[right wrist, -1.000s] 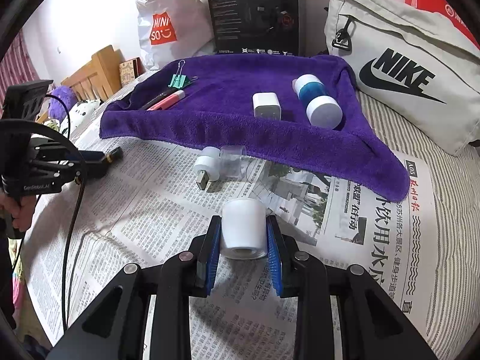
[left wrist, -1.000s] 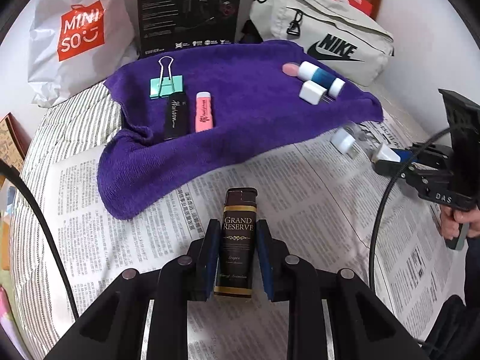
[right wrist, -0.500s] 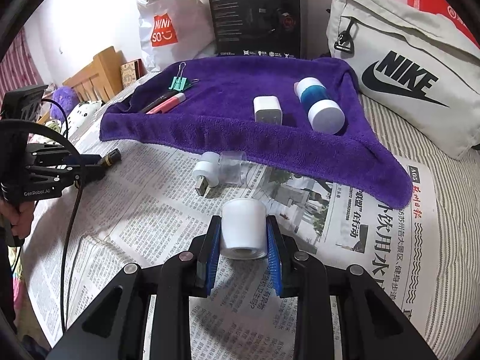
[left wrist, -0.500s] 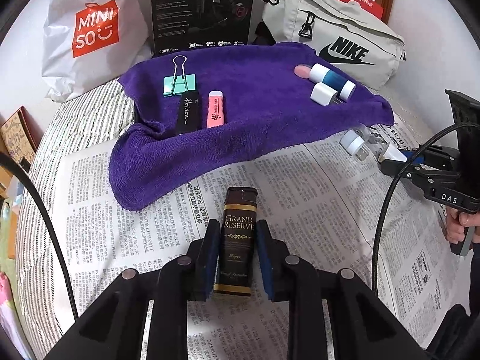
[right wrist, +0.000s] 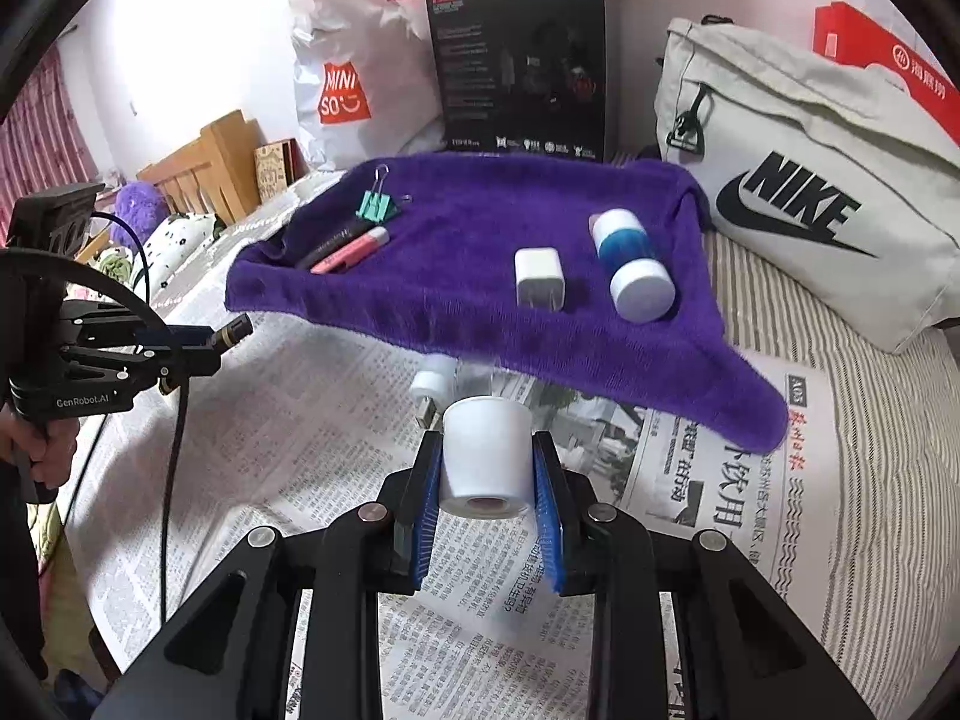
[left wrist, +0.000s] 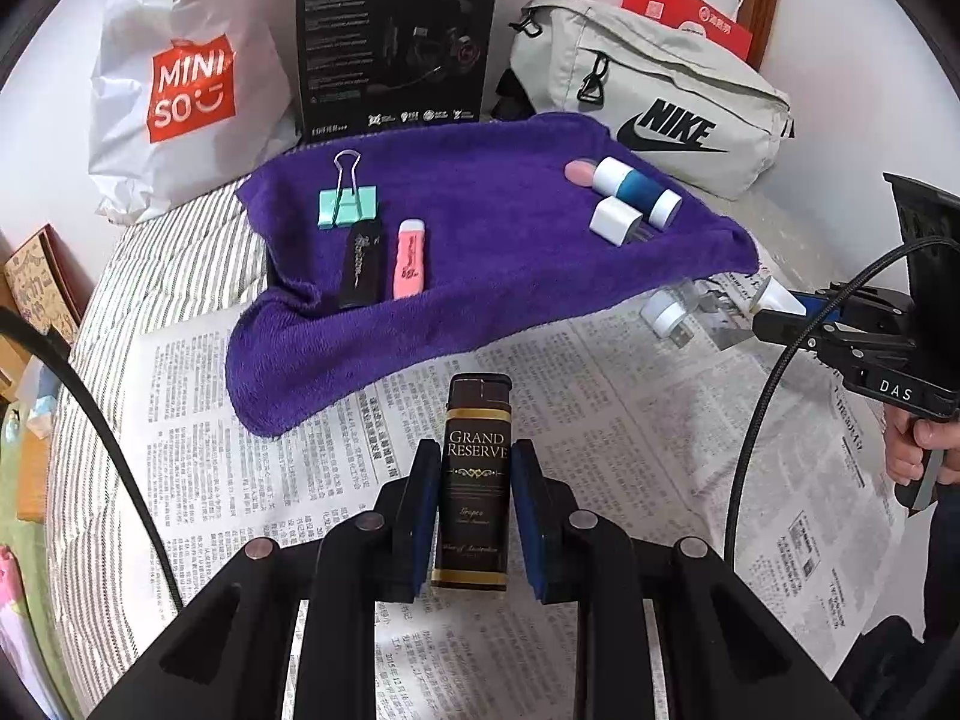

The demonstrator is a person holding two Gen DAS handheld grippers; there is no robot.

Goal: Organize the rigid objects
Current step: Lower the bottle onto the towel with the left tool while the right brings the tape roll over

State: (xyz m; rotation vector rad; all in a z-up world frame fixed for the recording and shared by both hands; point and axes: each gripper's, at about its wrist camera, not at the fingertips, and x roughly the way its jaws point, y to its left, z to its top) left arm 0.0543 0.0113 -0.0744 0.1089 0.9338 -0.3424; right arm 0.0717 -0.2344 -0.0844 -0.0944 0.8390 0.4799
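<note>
My left gripper [left wrist: 475, 468] is shut on a dark brown "Grand Reserve" lighter [left wrist: 477, 480], held over the newspaper in front of the purple towel [left wrist: 480, 264]. My right gripper [right wrist: 486, 468] is shut on a white cap [right wrist: 486, 456], held above the newspaper near the towel's front edge. On the towel lie a teal binder clip [left wrist: 348, 207], a black marker [left wrist: 361, 261], a pink highlighter [left wrist: 410, 258], a white charger [right wrist: 538, 279] and a blue-and-white bottle [right wrist: 630, 264]. A small white USB piece with a clear part [right wrist: 438, 387] lies on the newspaper.
Newspaper [left wrist: 600, 396] covers a striped bed. Behind the towel stand a Miniso bag [left wrist: 180, 84], a black box [left wrist: 396, 42] and a grey Nike bag [left wrist: 654, 102]. A wooden headboard [right wrist: 198, 168] is at the left in the right wrist view.
Both grippers have risen and drawn back a little, each keeping its object. The towel and the things on it have not moved.
</note>
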